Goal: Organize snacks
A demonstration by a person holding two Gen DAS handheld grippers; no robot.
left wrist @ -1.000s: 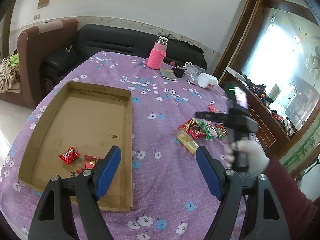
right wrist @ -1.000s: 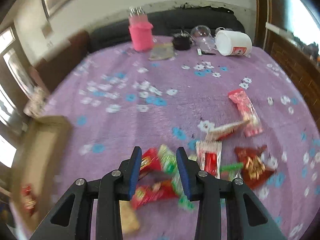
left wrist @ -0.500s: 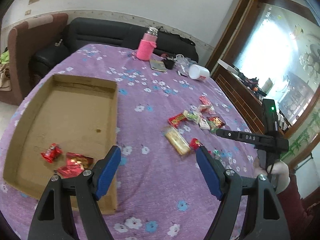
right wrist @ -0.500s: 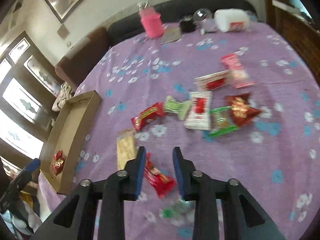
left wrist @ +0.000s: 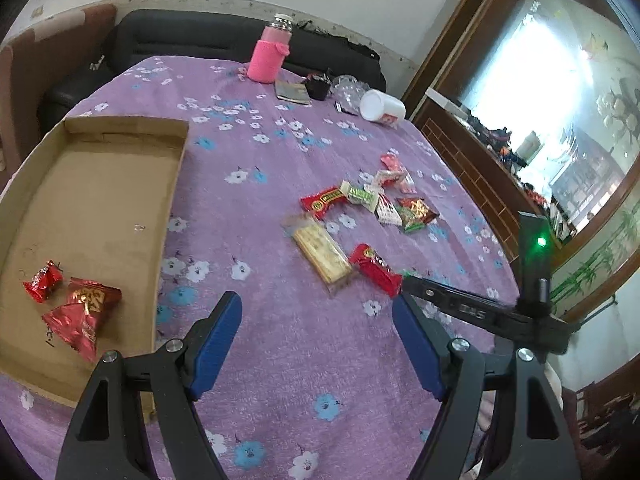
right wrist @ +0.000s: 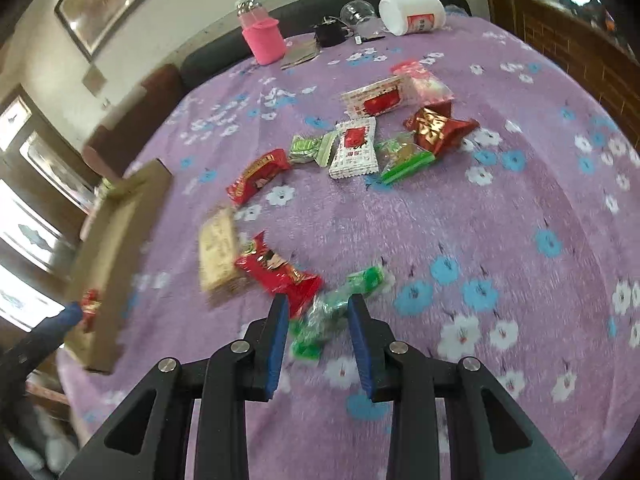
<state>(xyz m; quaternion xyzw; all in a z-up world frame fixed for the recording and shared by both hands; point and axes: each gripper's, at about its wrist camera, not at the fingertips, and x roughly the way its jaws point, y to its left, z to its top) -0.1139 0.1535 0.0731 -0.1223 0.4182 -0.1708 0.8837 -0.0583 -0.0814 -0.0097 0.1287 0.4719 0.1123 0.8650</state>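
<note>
Reaching down over the purple-clothed counter (right wrist: 520, 240), the right gripper (right wrist: 318, 322) has just been narrowing its jaws around a green snack packet (right wrist: 336, 312), apparently not yet pinched, likely bound for the cardboard tray (left wrist: 100, 208) at the counter's left edge. The left gripper (left wrist: 316, 344) hovers wide open, empty.

Purple floral tablecloth (left wrist: 280, 340), pink bottle (left wrist: 269, 56)

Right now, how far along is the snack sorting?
Done: two red snacks lie in the cardboard tray. In hand: the right gripper brackets a green packet, its jaws just closing. Left: about nine packets on the purple cloth; left gripper empty.
</note>
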